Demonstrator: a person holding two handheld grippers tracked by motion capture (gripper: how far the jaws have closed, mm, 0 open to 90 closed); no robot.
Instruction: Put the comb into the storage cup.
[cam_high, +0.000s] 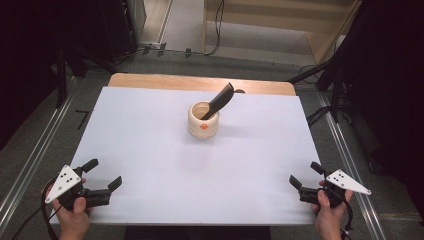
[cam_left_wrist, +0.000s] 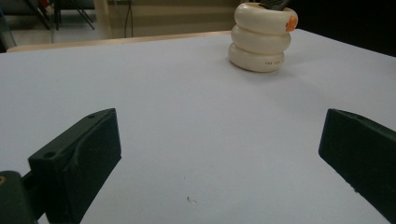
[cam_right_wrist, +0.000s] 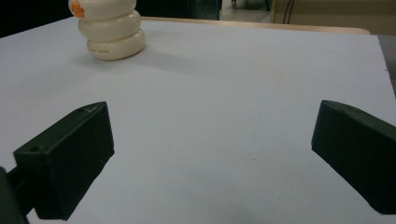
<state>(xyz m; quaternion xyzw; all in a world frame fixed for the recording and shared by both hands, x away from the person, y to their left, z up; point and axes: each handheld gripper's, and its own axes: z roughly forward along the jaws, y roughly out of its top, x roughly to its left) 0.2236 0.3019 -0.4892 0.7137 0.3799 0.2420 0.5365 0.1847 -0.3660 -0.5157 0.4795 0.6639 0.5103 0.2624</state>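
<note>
Small reddish print on the cream holder is too tiny to read.

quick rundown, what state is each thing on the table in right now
cream holder: upright on the white sheet, mouth open, untouched
black tool: standing in the holder, leaning to the right, handle sticking out
left hand-held gripper: open, holding nothing, near the table's front edge
right hand-held gripper: open, holding nothing, near the front edge

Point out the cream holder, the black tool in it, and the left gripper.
cream holder (cam_high: 203, 127), high view, front wall.
black tool (cam_high: 221, 99), high view, mid-handle.
left gripper (cam_high: 105, 174), high view, between its open fingertips.
</note>
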